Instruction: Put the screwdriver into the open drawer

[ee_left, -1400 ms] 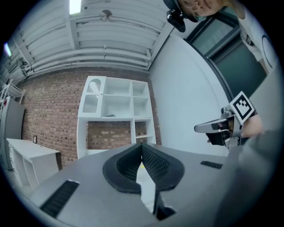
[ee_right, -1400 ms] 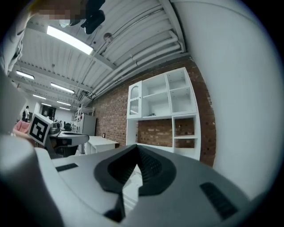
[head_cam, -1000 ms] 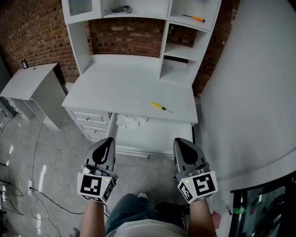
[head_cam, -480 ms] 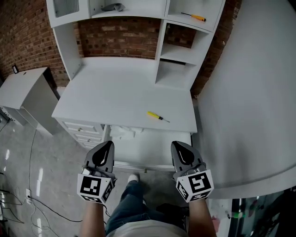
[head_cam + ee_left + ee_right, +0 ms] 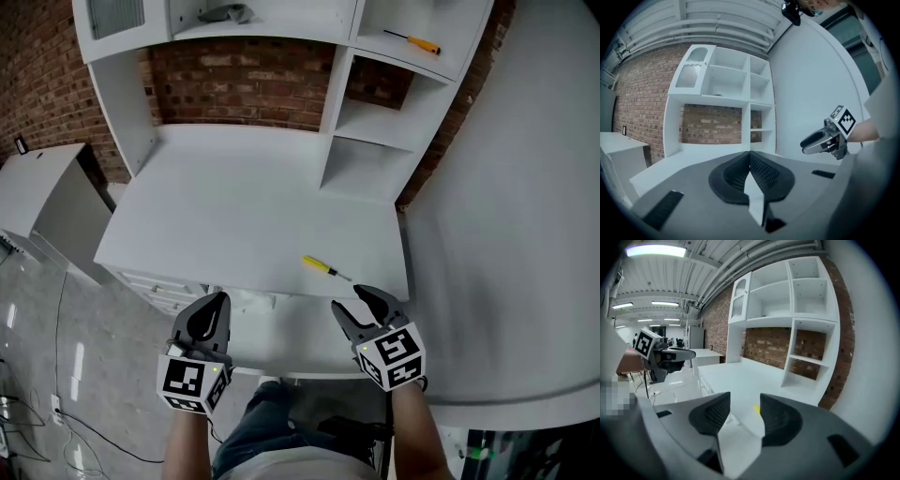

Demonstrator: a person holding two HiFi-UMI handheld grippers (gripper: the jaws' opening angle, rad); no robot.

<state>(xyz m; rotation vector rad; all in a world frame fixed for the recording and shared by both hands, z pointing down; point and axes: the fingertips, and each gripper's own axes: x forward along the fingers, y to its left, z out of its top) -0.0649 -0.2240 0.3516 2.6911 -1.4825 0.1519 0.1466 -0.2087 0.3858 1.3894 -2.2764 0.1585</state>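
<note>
Screwdriver (image 5: pixel 323 267) flat on desk (image 5: pixel 225 211), diagonal; handle left, tip near-right

Head view sits above the person, looking steeply down: surface (image 5: pixel 244 216) in the middle, left tool (image 5: pixel 217 302) and right tool (image 5: pixel 346 298) at the bottom edge. Left gripper view rides low behind its tool, roughly level, facing the hutch shelves (image 5: pixel 736 79) and brick wall (image 5: pixel 708 124). Right gripper view looks along its own jaws – opening, nothing between them – tilted down across that surface. All three share surface and hutch shelves; each gripper view catches the other tool.
</note>
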